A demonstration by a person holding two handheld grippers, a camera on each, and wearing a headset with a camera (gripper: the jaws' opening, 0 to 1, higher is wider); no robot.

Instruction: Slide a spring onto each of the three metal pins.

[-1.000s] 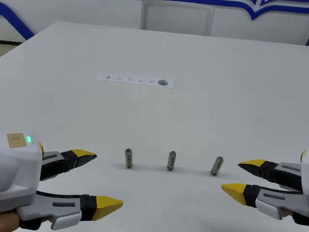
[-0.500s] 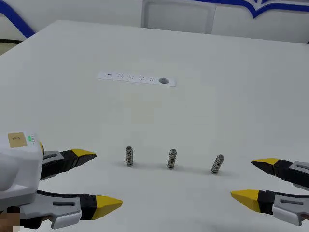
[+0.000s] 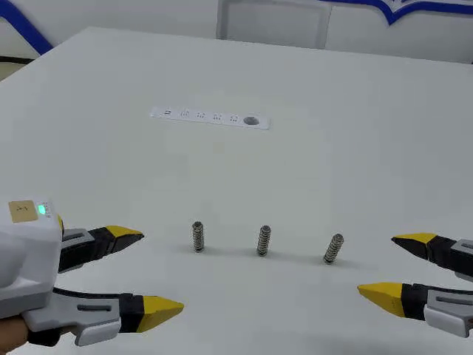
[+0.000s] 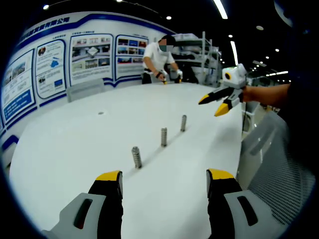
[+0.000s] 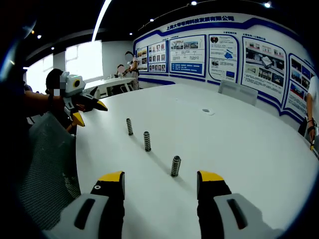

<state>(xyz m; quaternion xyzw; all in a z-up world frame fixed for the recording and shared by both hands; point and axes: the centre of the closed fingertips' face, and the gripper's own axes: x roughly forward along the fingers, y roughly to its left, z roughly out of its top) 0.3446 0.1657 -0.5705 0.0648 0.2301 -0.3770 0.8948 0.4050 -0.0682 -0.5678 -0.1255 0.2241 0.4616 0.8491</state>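
Three springs (image 3: 264,240) stand between two grippers.
Left gripper (image 3: 159,270) and right gripper (image 3: 378,264) point inward, low over the counter (image 3: 295,170), jaws spread.

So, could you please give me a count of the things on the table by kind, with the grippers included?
Springs, upright: 3 (left spring, middle spring, right spring)
Socket strip: 1
Grippers, both open: 2 (left gripper, right gripper)
Total: 6

The left gripper (image 4: 164,175) is spread wide over the white table (image 4: 70,144). Ahead, three upright springs (image 4: 163,137) recede in a row toward the far right gripper (image 4: 209,107), its jaws parted.
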